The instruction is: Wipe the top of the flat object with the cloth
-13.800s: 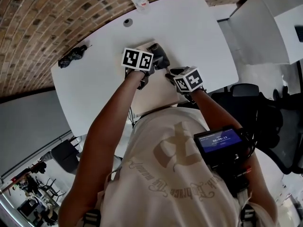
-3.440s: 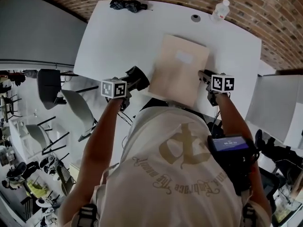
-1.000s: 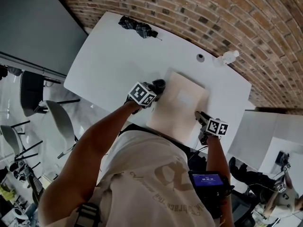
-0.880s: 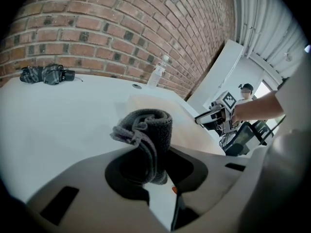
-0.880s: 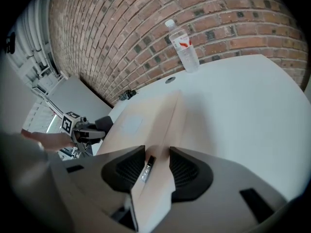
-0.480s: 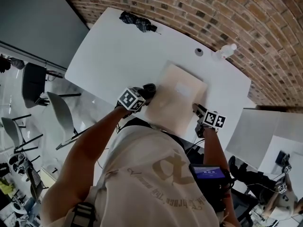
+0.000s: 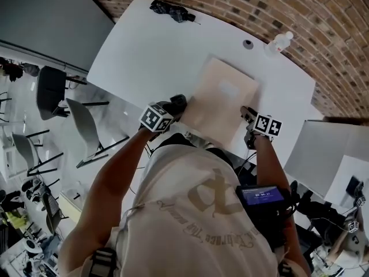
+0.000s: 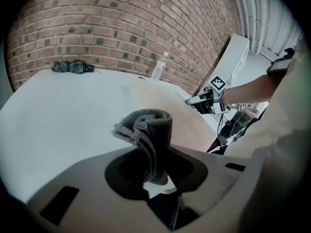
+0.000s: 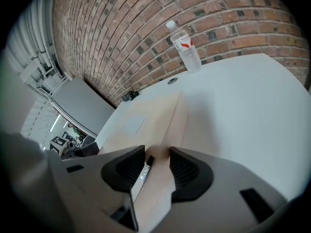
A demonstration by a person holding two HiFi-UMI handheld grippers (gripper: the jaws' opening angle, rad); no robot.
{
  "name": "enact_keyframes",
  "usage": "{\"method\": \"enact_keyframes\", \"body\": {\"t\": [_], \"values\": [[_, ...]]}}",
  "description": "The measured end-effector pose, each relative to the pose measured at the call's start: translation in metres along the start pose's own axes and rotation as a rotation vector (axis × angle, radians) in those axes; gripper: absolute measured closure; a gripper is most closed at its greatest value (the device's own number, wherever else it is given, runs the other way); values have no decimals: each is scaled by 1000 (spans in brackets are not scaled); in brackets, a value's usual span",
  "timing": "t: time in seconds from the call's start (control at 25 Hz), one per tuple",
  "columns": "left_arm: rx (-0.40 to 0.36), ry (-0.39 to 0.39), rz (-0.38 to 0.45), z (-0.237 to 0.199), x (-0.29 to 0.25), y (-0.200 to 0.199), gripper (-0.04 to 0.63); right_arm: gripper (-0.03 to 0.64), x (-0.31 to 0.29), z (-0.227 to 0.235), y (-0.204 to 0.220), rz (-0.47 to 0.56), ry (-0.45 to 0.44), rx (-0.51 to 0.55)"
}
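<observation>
The flat object [image 7: 222, 100] is a beige sheet with a pale label, lying on the white table [image 7: 144, 51]. My left gripper [image 7: 172, 107] is shut on a rolled grey cloth [image 8: 148, 130], just off the sheet's near left corner. In the left gripper view the cloth stands up out of the jaws, above bare table, with the flat object [image 8: 160, 106] beyond it. My right gripper [image 7: 249, 115] sits on the sheet's right edge. In the right gripper view the jaws of my right gripper [image 9: 156, 161] stand a little apart over the flat object [image 9: 146, 115], pinching nothing.
A clear water bottle [image 7: 278, 42] and a round cable hole [image 7: 248, 44] are at the table's far right by the brick wall. A dark bundle [image 7: 172, 10] lies at the far left corner. Chairs [image 7: 81, 128] stand on the floor to the left.
My left gripper has drawn back with the cloth along the sheet's left edge toward its near corner. The right gripper stays on the right edge. The head view has shifted.
</observation>
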State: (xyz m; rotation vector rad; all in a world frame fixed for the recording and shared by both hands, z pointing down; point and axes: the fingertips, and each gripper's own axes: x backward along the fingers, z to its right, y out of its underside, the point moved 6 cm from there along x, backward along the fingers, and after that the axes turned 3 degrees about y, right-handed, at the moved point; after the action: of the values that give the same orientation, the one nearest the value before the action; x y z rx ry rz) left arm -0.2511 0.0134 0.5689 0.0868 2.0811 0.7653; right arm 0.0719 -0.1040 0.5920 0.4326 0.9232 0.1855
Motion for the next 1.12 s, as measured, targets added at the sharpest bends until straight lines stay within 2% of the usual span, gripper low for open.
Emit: {"method": "enact_keyframes", "body": {"t": [0.28,0.76,0.84,1.0,1.12], "values": [[14,-36,-3,16,9,25,495,445,1,3,-1,-7,-22,25],[93,-78,-10,49,29,72,495,436,1,3,-3,-30,-53,62],[160,-105,-16,51,29,82,495,436,0,2,-3,-32,-58,68],[407,-139,26,52,24,89,495,436,0,1,-2,-29,-65,70],[518,-131,22,57,10,82,495,436,0,2,-2,-19,-69,67]]}}
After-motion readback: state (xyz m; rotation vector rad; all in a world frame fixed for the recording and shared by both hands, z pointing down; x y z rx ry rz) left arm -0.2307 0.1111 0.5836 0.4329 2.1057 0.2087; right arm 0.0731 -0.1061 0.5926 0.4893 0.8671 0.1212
